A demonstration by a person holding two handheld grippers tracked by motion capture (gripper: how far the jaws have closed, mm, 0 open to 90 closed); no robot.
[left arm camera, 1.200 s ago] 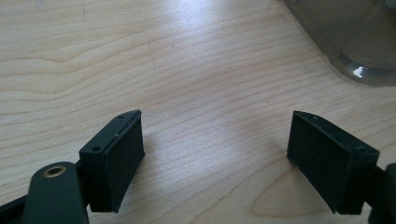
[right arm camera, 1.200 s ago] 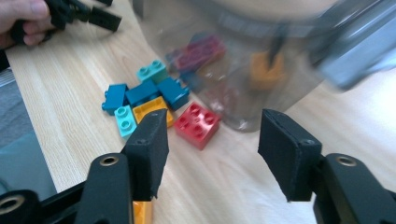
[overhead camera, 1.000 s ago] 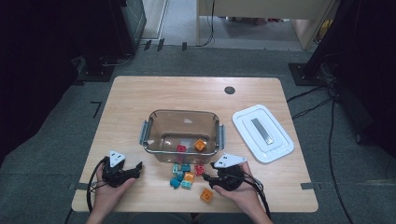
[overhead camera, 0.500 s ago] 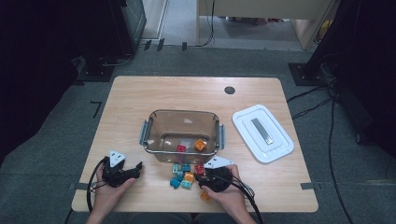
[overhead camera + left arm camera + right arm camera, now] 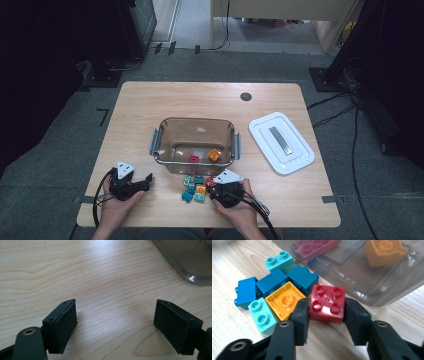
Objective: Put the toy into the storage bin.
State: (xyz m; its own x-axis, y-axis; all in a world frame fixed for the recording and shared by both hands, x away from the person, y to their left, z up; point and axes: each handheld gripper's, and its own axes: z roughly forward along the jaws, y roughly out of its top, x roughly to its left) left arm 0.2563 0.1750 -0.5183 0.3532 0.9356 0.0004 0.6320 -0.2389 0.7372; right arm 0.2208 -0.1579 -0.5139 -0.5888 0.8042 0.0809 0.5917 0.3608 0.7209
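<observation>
Right gripper view: red four-stud brick (image 5: 327,303) pinched by just-closing jaws; left gripper (image 5: 123,325) jaws spread.

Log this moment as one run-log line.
right tool: closing on red brick | left tool: open, idle | container: holds orange brick, another red

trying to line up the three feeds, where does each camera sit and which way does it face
High view: above the person's side, looking forward and down on the table; both hands, left claw and right claw enter at the bottom.
Left gripper view: rides the left claw, looking along its open jaws at bare wood and a container corner.
Right gripper view: rides the right claw, jaws closing against a red brick.
Shared: the clear container and the brick pile in high and right views.
</observation>
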